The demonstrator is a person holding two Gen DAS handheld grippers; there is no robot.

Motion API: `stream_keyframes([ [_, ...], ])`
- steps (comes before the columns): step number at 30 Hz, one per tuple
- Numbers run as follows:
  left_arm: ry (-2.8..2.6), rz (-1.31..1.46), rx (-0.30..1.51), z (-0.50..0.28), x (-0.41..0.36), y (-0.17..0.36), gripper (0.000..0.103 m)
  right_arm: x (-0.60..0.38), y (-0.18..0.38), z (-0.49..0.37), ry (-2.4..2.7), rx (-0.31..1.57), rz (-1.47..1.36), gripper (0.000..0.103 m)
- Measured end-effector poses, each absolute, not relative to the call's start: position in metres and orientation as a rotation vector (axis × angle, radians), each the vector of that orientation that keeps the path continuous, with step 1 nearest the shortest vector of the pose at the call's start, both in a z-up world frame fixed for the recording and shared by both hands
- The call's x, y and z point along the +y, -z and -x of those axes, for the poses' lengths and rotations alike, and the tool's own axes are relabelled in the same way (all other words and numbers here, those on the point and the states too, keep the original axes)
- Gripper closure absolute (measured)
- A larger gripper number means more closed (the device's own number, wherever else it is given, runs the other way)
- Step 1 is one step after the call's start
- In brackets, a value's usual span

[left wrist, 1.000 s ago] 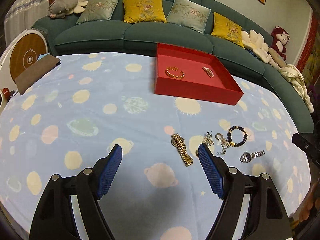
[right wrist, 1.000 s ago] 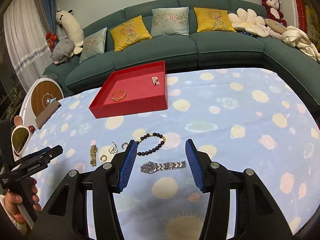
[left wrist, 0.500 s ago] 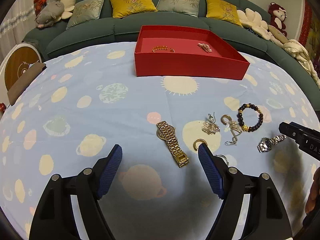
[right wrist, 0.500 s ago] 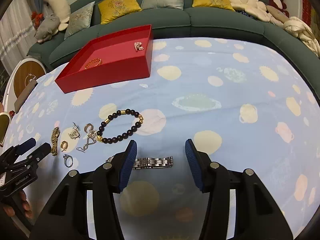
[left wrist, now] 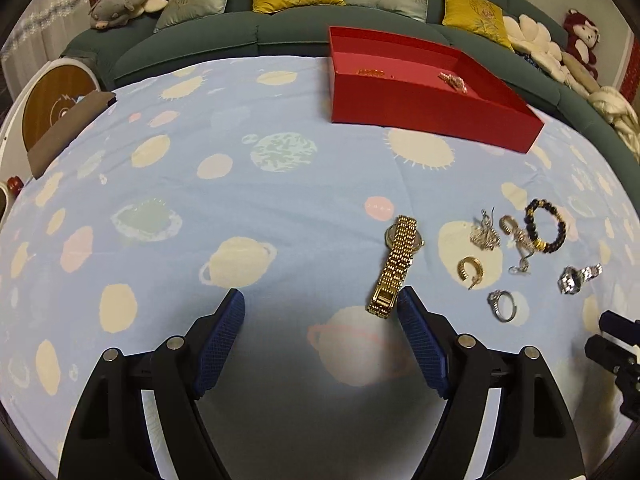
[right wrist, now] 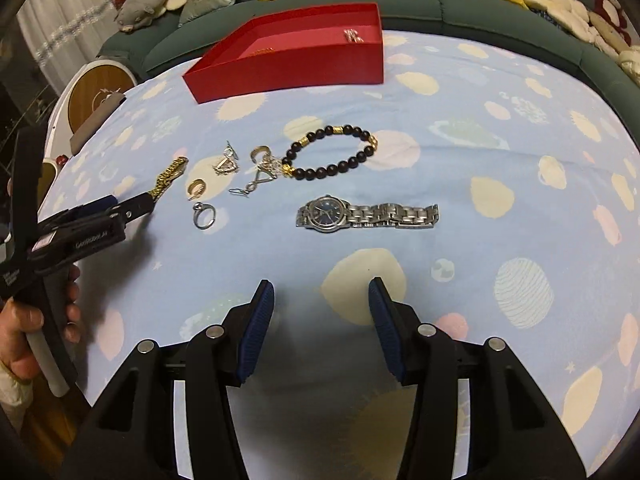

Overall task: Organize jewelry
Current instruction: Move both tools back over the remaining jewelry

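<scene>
Working across the table from left to right, the left gripper point(left wrist: 320, 312) hangs low over the planet-print tablecloth point(left wrist: 240, 184) with its blue pads wide apart and nothing between them; in the right wrist view the same tool point(right wrist: 132, 206) reaches in from the left edge, gripped by the person's hand point(right wrist: 24, 332). Just ahead of its right pad point(left wrist: 420, 344) lies the gold watch point(left wrist: 396, 266), stretched flat on the cloth, its clasp end almost at the pad tip. To the right of the watch sit the smaller pieces, close together: a gold hoop earring point(left wrist: 470, 270), a silver ring point(left wrist: 502, 306) below it, a silver charm cluster point(left wrist: 486, 234), and a tangled silver-and-gold piece point(left wrist: 518, 244) touching the black bead bracelet point(left wrist: 546, 228). Further right is the silver watch point(right wrist: 366, 214), blue dial up, band running out to the right. The right gripper point(right wrist: 322, 312) hovers just short of that watch, jaws spread and empty. At the far side of the table stands the red tray point(left wrist: 420, 108), holding a gold bracelet point(left wrist: 370, 73) on its left and a small pale ornament point(left wrist: 452, 80) on its right. Behind it runs a green sofa point(left wrist: 280, 28) with cushions.
</scene>
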State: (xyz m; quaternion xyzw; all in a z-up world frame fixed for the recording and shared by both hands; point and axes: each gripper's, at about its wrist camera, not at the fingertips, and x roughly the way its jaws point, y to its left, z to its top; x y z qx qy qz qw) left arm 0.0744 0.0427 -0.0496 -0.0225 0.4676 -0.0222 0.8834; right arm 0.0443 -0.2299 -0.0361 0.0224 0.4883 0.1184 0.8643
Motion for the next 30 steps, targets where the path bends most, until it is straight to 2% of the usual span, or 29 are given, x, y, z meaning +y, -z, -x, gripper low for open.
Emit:
stream_keyframes([
  [3, 0.072, 0.086, 0.946, -0.074, 0.040, 0.040, 0.027, -0.232, 0.015, -0.051, -0.215, 0.915, 0.025, 0.055],
  [6, 0.070, 0.053, 0.938, -0.078, 0.030, 0.041, 0.027, -0.253, 0.011, -0.075, -0.179, 0.894, -0.065, 0.055],
  [17, 0.069, 0.011, 0.953, -0.090, 0.019, 0.055, 0.027, -0.280, 0.049, -0.120, -0.171, 1.008, -0.230, 0.054],
  [30, 0.078, -0.014, 0.952, -0.089, 0.020, 0.056, 0.027, -0.231, 0.046, -0.078, -0.331, 1.045, -0.022, 0.053],
])
